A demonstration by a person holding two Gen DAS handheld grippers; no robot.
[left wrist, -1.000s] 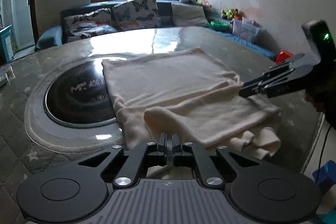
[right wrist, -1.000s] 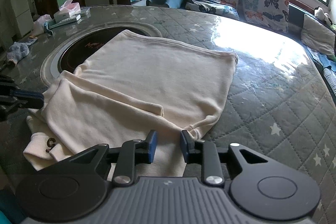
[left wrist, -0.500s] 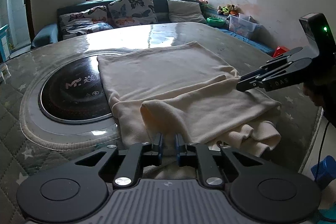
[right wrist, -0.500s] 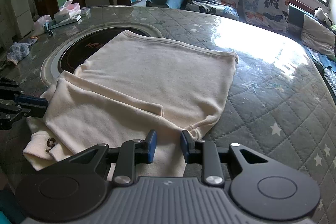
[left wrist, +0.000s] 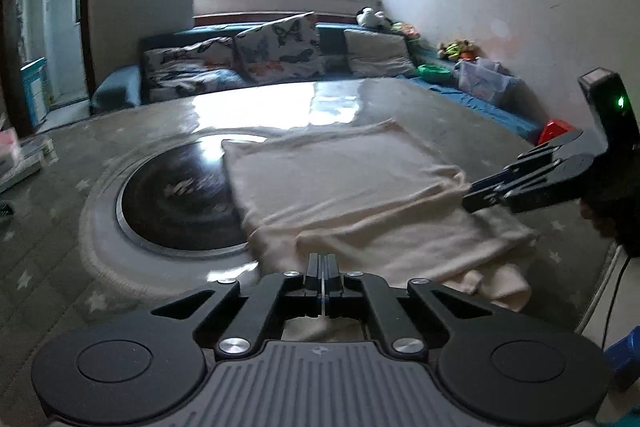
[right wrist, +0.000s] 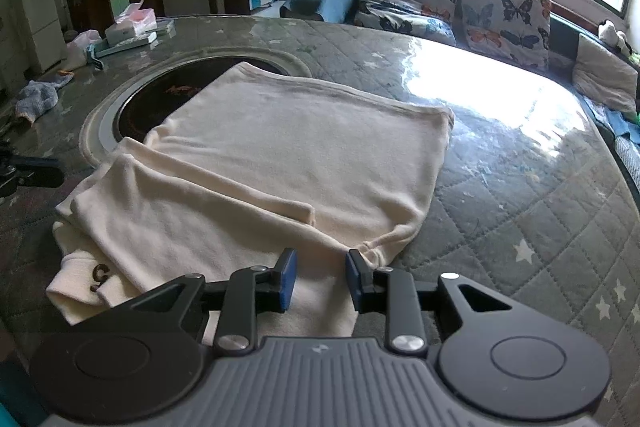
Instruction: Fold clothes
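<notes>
Since half a second ago the left gripper point(left wrist: 322, 269) has pressed its jaws together; whether cloth is pinched between them is hidden. The right gripper point(right wrist: 319, 277) stays parted, straddling the cream garment's point(right wrist: 288, 155) near edge. The garment lies ahead of both on the quilted table point(right wrist: 520, 195).

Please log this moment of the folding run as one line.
stage: mid-fold | cream garment: sleeve folded over, on quilted table | left claw: shut, garment pinch unclear | right claw: open over near edge
</notes>
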